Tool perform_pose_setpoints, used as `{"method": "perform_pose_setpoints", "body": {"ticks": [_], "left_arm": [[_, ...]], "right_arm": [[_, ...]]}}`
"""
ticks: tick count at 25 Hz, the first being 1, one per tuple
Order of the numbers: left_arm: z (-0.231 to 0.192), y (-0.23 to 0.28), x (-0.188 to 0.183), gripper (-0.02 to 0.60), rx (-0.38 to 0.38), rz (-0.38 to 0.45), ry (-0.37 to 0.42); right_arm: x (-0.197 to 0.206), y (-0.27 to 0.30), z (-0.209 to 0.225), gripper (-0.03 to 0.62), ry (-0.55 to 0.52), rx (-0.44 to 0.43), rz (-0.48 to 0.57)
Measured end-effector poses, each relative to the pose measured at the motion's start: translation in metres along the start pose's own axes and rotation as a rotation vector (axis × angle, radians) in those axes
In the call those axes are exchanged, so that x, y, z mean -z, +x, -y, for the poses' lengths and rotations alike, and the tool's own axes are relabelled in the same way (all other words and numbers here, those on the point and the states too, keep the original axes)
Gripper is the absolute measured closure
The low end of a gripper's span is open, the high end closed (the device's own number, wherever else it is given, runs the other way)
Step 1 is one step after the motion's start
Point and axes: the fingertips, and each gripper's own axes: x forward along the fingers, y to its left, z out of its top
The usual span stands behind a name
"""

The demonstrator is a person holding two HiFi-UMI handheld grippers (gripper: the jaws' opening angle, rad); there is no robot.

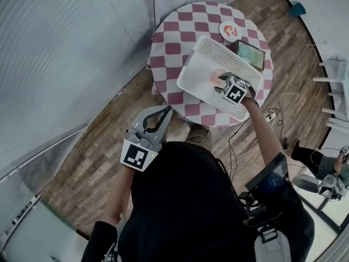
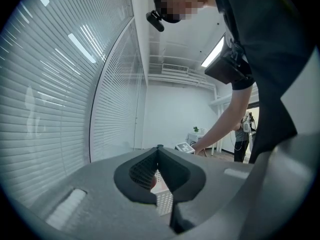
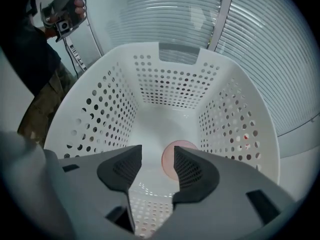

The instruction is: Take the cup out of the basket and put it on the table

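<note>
Right gripper (image 3: pixel 157 160) points down into the white basket (image 3: pixel 170 84), jaws spread wide and gripping nothing. The pink cup (image 3: pixel 169 159) sits on the basket floor, showing past the jaw tips, untouched. The basket rests on the checkered table (image 1: pixel 169 42) (a tablet (image 1: pixel 251 53) lies just beside it). Left gripper (image 1: pixel 162 115) hangs off the table's edge, jaws pressed together, empty.

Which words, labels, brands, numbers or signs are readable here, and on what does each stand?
No word or number can be read in any view.
Marker cube of the left gripper: black-and-white square pattern, no letters.
Marker cube of the right gripper: the same kind of pattern.
Round white disc on the table: red-orange mark, too small to read.
Screen beside the basket: greenish picture, too blurred to read.
</note>
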Motion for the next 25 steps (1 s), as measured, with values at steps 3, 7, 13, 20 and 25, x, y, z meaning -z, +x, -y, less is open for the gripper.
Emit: {"method": "perform_pose_setpoints", "body": {"ticks": [3,7,13,20,25], "left_arm": [[-0.001,-0.002,0.002,0.577,-0.011,0.0,-0.007],[-0.004,-0.005,0.003,0.576,-0.027,0.004,-0.008],[-0.007,-0.016,0.01,0.577,-0.056,-0.017,-0.009],[-0.013,-0.023,0.016,0.577,-0.088,-0.025,-0.017],[-0.014,-0.024,0.015,0.577,-0.096,-0.027,-0.024]], "right_arm": [[0.004,0.007,-0.004,0.39,-0.001,-0.027,-0.038],[0.007,0.016,-0.003,0.39,-0.003,-0.036,-0.075],[0.011,0.031,0.002,0.391,0.008,-0.041,-0.128],[0.02,0.046,0.008,0.391,0.034,-0.05,-0.196],[0.016,0.049,0.007,0.393,0.044,-0.057,-0.185]]}}
